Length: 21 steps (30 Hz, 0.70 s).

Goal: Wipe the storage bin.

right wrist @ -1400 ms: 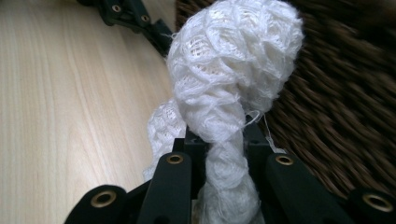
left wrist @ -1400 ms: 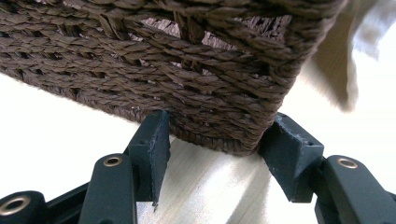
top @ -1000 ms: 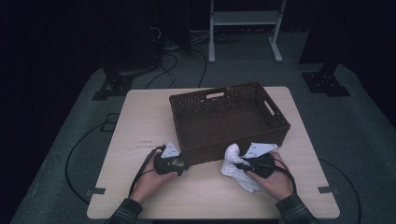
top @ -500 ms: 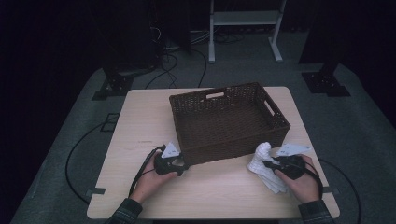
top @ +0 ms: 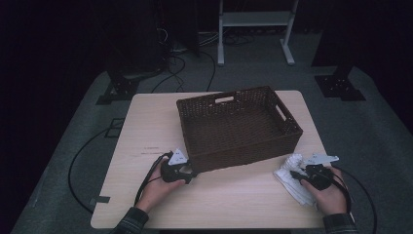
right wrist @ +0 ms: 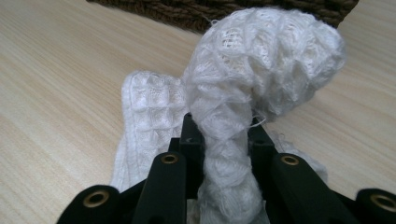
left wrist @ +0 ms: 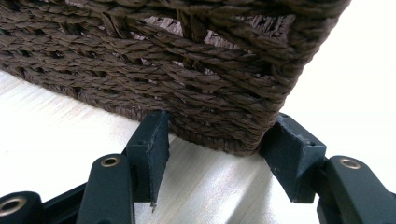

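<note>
**White cloth pinched at the right, basket corner framed at the left**

We are looking down on a pale wooden bench (top: 146, 122) where a person is working with a hand-held gripper in each hand. A dark brown woven basket (top: 238, 126) is sitting toward the far middle of the bench.

The right gripper (top: 298, 176) is resting near the front right corner of the bench, just beside the basket's near right corner. In the right gripper view its jaws are pressing together on a twisted fold of a white waffle-weave cloth (right wrist: 243, 93); the fold is rising between them and curling over above, while the rest of the cloth is lying flat on the wood.

The left gripper (top: 187, 170) is lying low against the basket's near left corner. In the left gripper view its jaws are standing wide apart, one on each side of that woven corner, right at the wicker; we cannot tell whether they are touching it.
</note>
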Motion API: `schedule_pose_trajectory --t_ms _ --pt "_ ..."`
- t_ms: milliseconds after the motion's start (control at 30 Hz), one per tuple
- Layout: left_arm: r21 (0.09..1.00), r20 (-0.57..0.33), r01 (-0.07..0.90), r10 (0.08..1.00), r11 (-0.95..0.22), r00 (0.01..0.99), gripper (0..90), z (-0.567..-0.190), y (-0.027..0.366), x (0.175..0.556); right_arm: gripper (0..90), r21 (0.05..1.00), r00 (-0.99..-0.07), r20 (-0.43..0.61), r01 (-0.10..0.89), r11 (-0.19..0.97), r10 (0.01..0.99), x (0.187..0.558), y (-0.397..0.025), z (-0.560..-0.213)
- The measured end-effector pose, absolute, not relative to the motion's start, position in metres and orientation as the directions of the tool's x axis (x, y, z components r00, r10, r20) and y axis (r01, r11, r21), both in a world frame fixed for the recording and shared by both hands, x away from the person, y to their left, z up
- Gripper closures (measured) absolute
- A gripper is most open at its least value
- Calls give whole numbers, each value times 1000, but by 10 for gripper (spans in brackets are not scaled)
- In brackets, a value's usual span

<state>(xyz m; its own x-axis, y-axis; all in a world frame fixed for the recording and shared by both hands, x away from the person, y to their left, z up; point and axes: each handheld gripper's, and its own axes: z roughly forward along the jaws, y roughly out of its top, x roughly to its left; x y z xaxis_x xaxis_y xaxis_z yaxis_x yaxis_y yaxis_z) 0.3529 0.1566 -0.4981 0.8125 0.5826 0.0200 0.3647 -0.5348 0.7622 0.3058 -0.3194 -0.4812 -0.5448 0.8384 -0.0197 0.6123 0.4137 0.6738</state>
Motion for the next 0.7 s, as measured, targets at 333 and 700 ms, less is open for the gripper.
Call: schedule_pose_trajectory --t_ms 333,700 --pt "762 20 365 583 -535 812 414 -498 156 353 496 725 -504 -26 585 363 863 303 -327 -471" --pt "763 11 372 586 -529 811 413 -498 157 354 424 786 -508 -26 521 331 861 288 -322 -441"
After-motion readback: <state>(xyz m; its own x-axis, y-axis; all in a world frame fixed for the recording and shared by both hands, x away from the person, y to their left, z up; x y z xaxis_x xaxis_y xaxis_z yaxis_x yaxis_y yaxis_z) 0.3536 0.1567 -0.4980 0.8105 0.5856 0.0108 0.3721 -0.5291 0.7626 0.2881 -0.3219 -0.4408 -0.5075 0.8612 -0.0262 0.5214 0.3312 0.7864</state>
